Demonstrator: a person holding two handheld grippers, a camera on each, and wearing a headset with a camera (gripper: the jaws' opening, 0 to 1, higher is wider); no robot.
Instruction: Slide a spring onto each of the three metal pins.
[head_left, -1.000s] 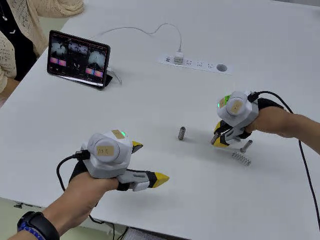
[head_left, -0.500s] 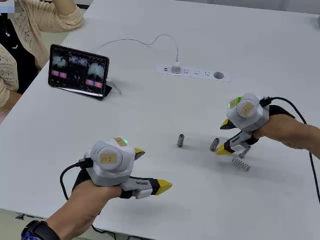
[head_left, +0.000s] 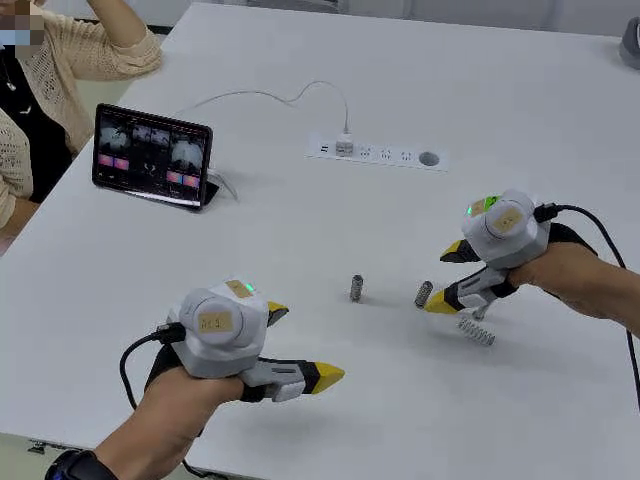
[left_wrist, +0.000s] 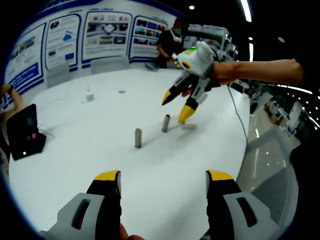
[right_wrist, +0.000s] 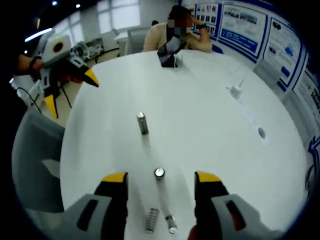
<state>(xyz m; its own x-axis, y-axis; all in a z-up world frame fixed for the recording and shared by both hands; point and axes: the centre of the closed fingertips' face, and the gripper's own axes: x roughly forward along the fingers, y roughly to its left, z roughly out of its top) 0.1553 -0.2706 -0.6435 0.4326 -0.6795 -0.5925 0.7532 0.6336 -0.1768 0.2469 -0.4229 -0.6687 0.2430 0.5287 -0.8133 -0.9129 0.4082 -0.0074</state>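
Two metal pins stand on the white table, each wrapped in a spring: one (head_left: 356, 288) mid-table, the other (head_left: 424, 294) just right of it. A loose spring (head_left: 476, 331) lies further right, beside a bare pin (head_left: 482, 311) half hidden behind my right gripper's lower jaw. My right gripper (head_left: 445, 278) is open, its lower yellow tip close to the second pin and touching nothing. In the right gripper view that pin (right_wrist: 159, 174) sits between the jaws, with the loose spring (right_wrist: 151, 220) nearer. My left gripper (head_left: 300, 345) hovers open and holds nothing at the near left.
A tablet (head_left: 152, 155) stands propped at the far left, and a power strip (head_left: 375, 153) with a white cable lies at the back centre. A person in a knit top (head_left: 60, 60) sits at the far left corner. The table's near edge runs just below my left hand.
My right gripper opened off the second spring-wrapped pin, which stays standing, and drew back to the right. My left gripper stayed put; the head camera shifted.
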